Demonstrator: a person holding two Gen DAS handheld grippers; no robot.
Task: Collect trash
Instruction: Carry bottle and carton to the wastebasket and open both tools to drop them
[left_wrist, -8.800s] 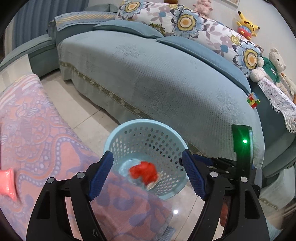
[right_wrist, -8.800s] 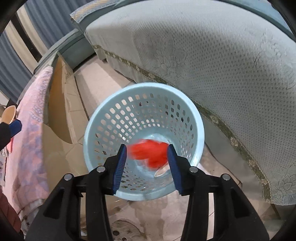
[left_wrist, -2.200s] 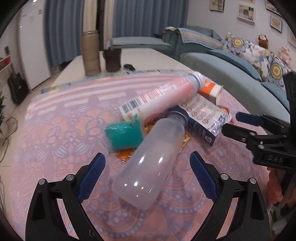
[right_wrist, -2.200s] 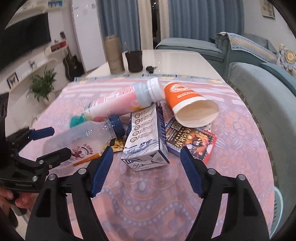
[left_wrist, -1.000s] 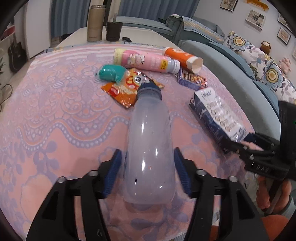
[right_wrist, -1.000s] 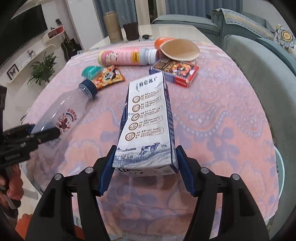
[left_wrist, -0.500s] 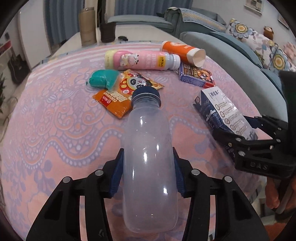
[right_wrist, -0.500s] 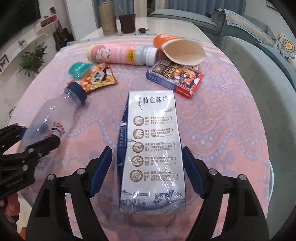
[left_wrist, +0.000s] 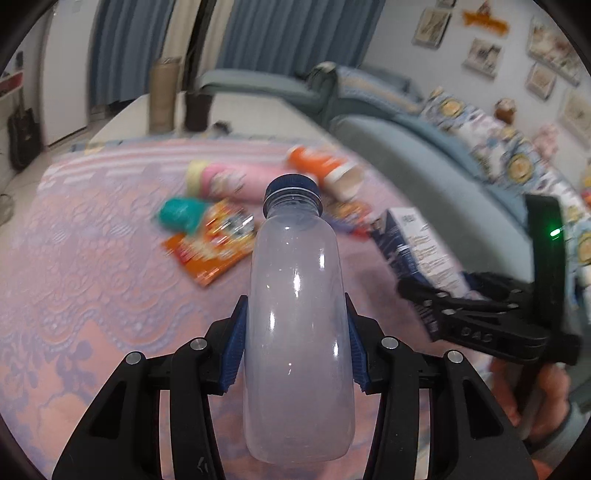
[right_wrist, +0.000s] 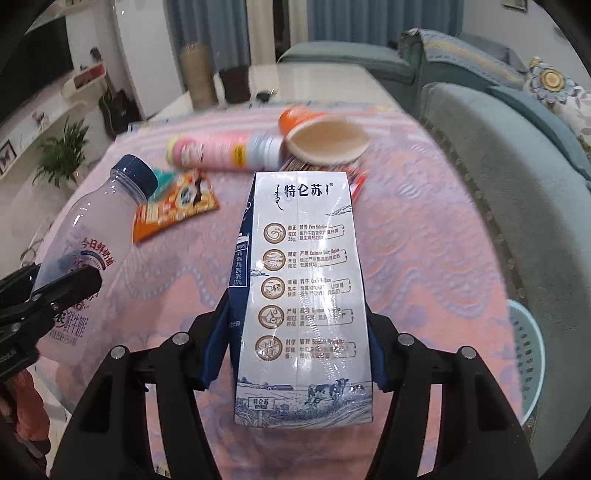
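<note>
1. Pink-and-lilac patterned cloth (right_wrist: 424, 229) covers the table, with a grey-blue sofa (right_wrist: 517, 155) along its right side and blue curtains behind.
2. Left gripper (left_wrist: 295, 347) is clamped on 1 cloudy plastic bottle (left_wrist: 297, 314), its blue cap pointing away, lifted above the cloth.
3. Right gripper (right_wrist: 299, 343) squeezes 1 blue-and-white milk carton (right_wrist: 303, 295) lengthwise between its pads, also off the cloth.
4. Ahead on the cloth lie 1 pink bottle (right_wrist: 225, 149) on its side, 1 orange paper cup (right_wrist: 321, 136) tipped over just beside its cap, 1 orange snack packet (right_wrist: 173, 206), 1 teal wad (left_wrist: 181, 214) touching that packet, and 1 flat box mostly hidden behind the carton.
5. 1 light-blue basket (right_wrist: 532, 350) peeks out at the table's right edge.
</note>
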